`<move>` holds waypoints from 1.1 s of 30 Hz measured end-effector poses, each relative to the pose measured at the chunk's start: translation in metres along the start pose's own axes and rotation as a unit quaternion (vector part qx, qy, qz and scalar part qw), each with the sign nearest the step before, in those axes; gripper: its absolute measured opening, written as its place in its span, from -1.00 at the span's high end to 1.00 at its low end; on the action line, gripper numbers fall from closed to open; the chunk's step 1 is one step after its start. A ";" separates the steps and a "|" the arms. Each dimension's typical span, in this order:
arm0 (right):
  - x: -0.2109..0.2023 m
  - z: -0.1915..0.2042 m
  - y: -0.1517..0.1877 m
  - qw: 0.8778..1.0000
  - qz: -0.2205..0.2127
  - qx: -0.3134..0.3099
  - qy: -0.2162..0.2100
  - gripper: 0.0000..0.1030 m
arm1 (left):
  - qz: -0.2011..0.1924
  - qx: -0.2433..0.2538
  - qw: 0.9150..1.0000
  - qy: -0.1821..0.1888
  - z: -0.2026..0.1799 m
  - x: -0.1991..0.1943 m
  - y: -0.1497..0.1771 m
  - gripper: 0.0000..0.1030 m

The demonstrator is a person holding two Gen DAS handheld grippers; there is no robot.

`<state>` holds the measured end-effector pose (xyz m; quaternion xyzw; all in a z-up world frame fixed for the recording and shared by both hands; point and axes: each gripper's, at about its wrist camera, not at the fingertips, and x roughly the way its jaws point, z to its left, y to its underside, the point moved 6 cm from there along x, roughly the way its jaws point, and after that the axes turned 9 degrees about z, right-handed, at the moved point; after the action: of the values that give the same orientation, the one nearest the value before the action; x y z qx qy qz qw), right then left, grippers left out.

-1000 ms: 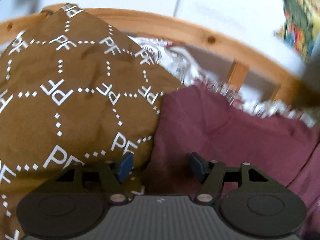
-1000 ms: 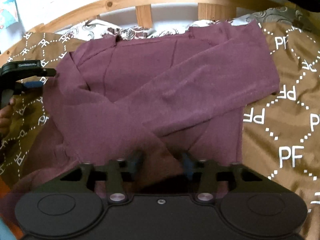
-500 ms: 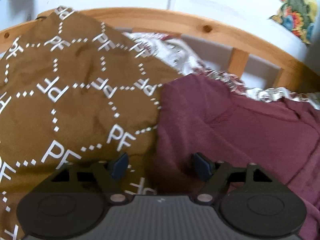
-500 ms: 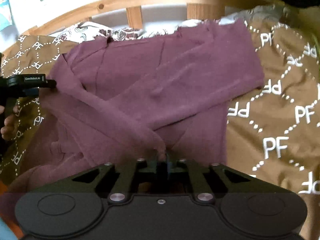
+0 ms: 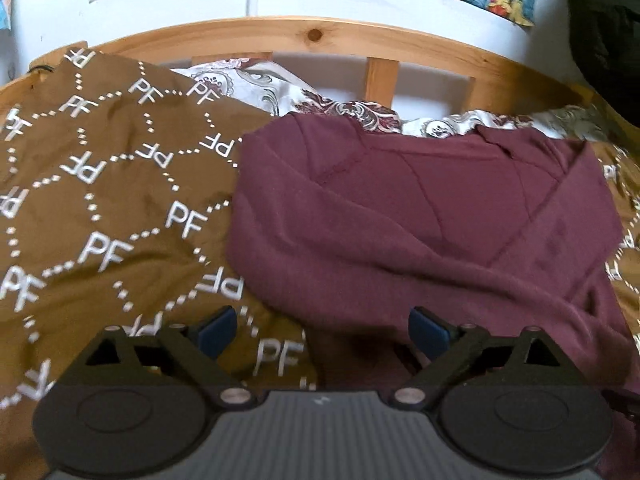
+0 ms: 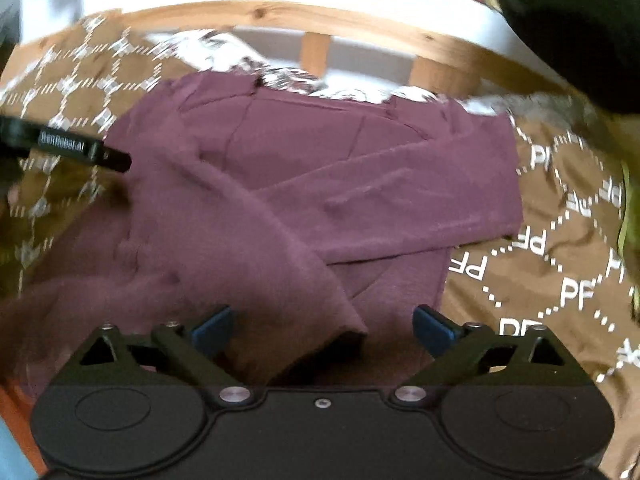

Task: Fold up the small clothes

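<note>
A maroon long-sleeved top (image 6: 320, 184) lies flat on a brown bedspread, both sleeves folded across its body. It also shows in the left wrist view (image 5: 420, 216). My right gripper (image 6: 322, 330) is open just above the cuff of the left sleeve (image 6: 320, 320), which lies loose between the jaws. My left gripper (image 5: 322, 330) is open and empty over the top's left edge. It shows from the side in the right wrist view (image 6: 76, 150).
The brown bedspread with white "PF" print (image 5: 104, 200) covers the bed. A wooden slatted headboard (image 5: 320, 36) runs along the back, with a patterned pillow (image 5: 340, 108) below it. A dark garment (image 6: 580, 20) hangs at the upper right.
My right gripper shut on the sleeve cuff, then opened and let it drop on the top. My left gripper swung right toward the garment and opened wider.
</note>
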<state>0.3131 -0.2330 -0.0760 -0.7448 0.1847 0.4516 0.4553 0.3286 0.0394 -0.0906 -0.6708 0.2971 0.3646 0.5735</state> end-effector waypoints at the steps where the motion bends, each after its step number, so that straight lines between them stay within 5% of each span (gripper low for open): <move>1: -0.004 0.004 0.003 1.000 -0.004 -0.015 0.005 -0.94 | -0.003 0.001 1.000 -0.004 0.000 -0.010 0.004 -0.91; 7: -0.037 0.039 0.019 0.993 -0.042 -0.108 -0.021 -0.99 | -0.023 -0.045 0.999 0.002 0.008 -0.066 0.027 -0.99; 13: -0.065 0.091 0.040 0.964 -0.062 -0.242 -0.089 -0.99 | -0.043 -0.056 0.997 -0.011 0.013 -0.107 0.045 -0.99; 18: -0.048 0.121 0.064 0.938 -0.031 -0.341 -0.047 -0.88 | -0.050 -0.040 0.998 -0.020 0.005 -0.119 0.056 -0.99; 21: -0.042 0.122 0.065 0.937 -0.023 -0.344 -0.052 -0.84 | -0.046 -0.019 0.999 -0.019 -0.005 -0.113 0.058 -0.99; 27: -0.031 0.119 0.062 0.945 -0.001 -0.318 -0.077 -0.35 | -0.032 0.004 0.999 -0.004 -0.019 -0.102 0.061 -0.99; 31: -0.030 0.122 0.066 0.944 0.017 -0.311 -0.105 0.32 | -0.034 0.005 0.999 0.003 -0.020 -0.102 0.062 -0.99; 33: -0.028 0.119 0.063 0.950 0.031 -0.287 -0.123 0.39 | -0.036 0.003 0.999 0.007 -0.020 -0.103 0.062 -0.99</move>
<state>0.1955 -0.1692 -0.1058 -0.7765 0.0131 0.5876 0.2273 0.2231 0.0077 -0.0376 -0.6817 0.2780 0.3386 0.5860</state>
